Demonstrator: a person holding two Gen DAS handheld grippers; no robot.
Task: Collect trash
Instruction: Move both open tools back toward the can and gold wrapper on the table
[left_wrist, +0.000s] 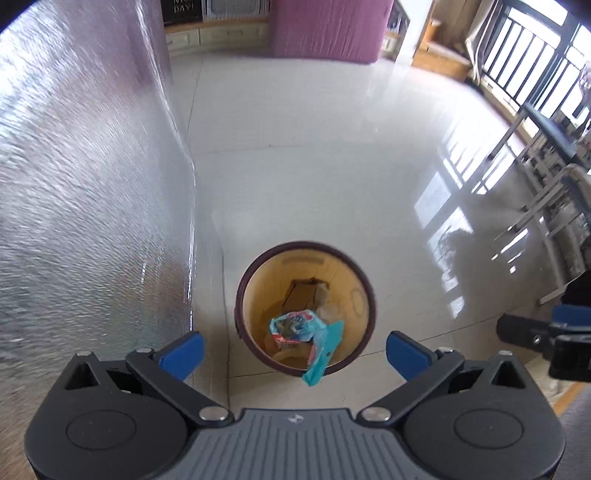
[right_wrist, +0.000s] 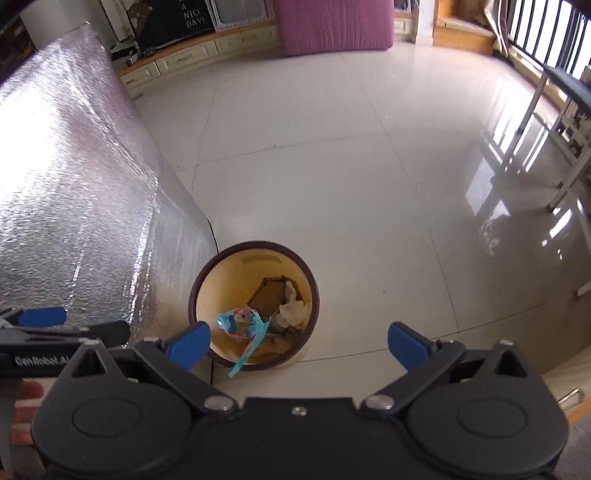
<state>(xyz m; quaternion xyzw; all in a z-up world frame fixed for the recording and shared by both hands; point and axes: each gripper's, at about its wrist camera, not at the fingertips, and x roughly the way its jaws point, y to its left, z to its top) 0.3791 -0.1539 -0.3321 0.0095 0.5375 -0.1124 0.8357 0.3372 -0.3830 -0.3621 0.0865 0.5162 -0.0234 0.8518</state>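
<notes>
Below, the wrapper lies crumpled in the bin, its blue tail draped over the near rim and hanging outside. Under it sit a brown card piece and pale crumpled paper on the bin's floor. The bin stands upright on the tiled floor, with its left side just beside the corner of the silver foil-covered surface; from the right wrist view the bin's rim seems to touch or nearly touch that edge, though I cannot tell which. Beyond the bin and to its right the floor is open and glossy. Far behind the bin stand a pink panel and low drawers; well to its right are white frame legs and a dark railing by the window. The left gripper hangs above the bin's near rim, jaws spread fully wide, holding nothing. The right gripper is just right of the bin, likewise wide apart and empty.
</notes>
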